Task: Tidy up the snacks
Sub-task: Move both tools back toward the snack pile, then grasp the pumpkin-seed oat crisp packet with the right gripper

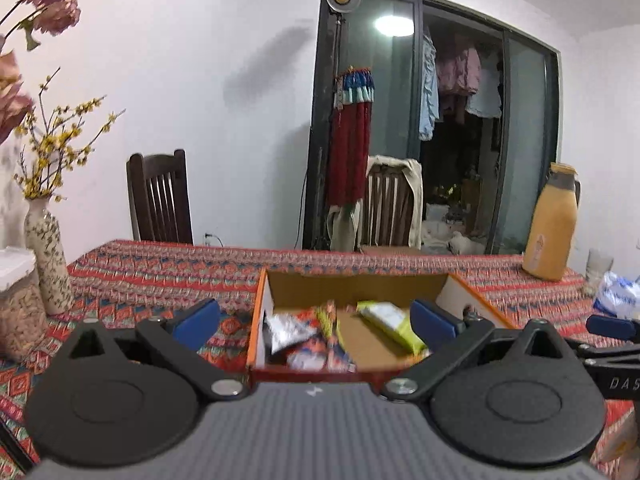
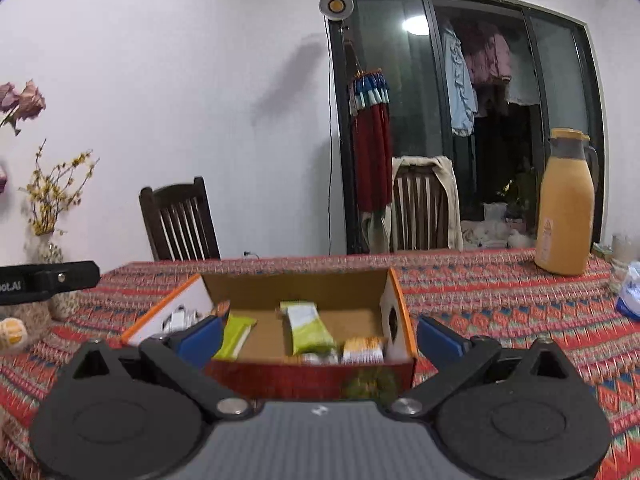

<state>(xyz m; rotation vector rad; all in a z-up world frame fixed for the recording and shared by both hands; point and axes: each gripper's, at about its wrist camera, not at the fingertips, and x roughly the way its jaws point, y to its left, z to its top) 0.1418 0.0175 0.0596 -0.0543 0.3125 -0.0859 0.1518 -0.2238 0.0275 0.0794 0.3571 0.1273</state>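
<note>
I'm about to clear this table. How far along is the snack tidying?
Mostly done, it seems: several packets, including a green one and a silver one, already lie in the box. Nothing is in hand; the left gripper and right gripper are both open. A white-and-blue bag on the cloth may remain.

My left tongs [image 1: 316, 322] and right tongs [image 2: 320, 334] show matt black plastic arms, blue pads that look rubbery, and bright metal pivot screws above a ribbed grey housing. Before them sits an open box [image 2: 304, 288] of plain brown cardboard with glossy orange edges, holding a crinkled silver foil packet [image 1: 286, 332] and shiny yellow-green wrappers [image 2: 308, 328]. The bench [image 2: 500, 300] wears a woven patterned cloth beside a smooth matt yellow jug [image 2: 566, 216], with dark wooden chairs [image 2: 180, 220] behind.
</note>
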